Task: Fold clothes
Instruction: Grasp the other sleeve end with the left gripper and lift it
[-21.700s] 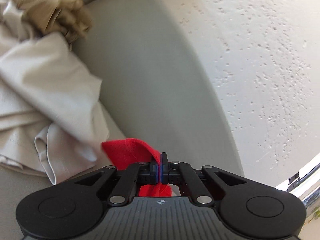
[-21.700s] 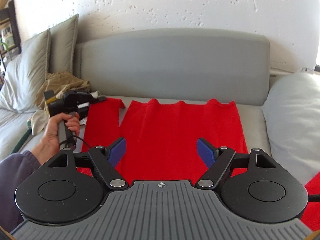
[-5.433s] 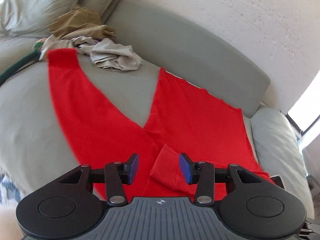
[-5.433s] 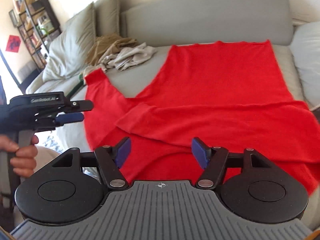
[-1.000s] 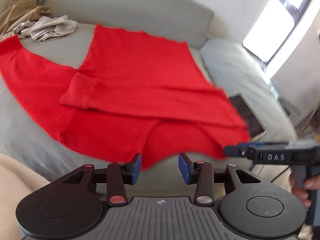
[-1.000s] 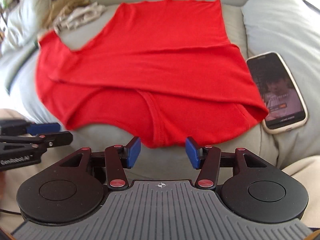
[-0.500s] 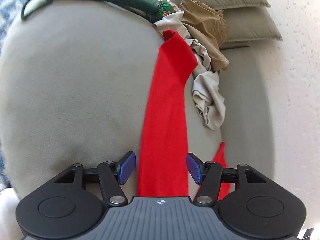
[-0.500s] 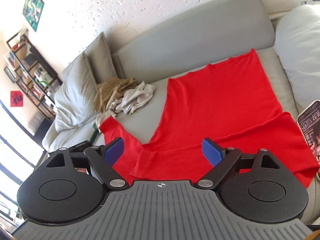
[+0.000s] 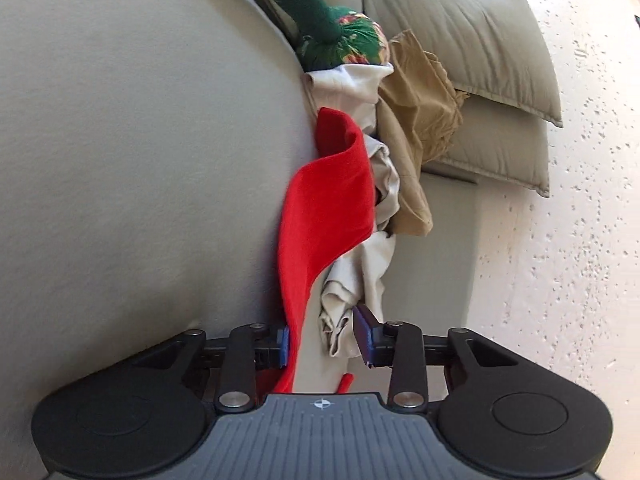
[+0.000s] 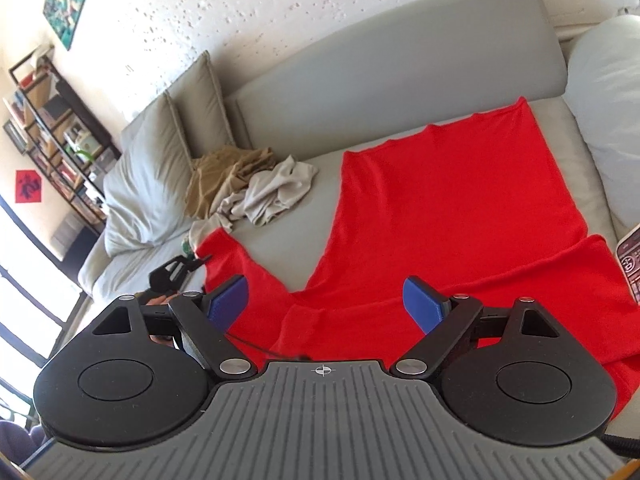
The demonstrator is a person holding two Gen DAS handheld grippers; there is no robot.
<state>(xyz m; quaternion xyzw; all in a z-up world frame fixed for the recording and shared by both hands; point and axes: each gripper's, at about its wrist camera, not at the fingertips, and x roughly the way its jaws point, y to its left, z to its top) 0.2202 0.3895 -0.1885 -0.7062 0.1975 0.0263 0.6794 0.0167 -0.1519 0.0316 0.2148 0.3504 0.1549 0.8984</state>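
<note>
A red long-sleeved shirt lies spread on the grey sofa seat, one sleeve folded across its body. Its other sleeve stretches left toward the clothes pile. My left gripper has its jaws partly open around that sleeve, with the red cloth against the left finger and a gap to the right finger. It also shows in the right wrist view at the sleeve's edge. My right gripper is wide open and empty, held above the shirt's near part.
A pile of beige and tan clothes lies by the sleeve's end, with a green item beside it. Grey cushions stand at the sofa's left, a pillow at the right. A phone lies at the right edge.
My left gripper has moved in along the sleeve and narrowed its jaws around it; the sleeve now lifts off the seat. The right gripper has barely moved.
</note>
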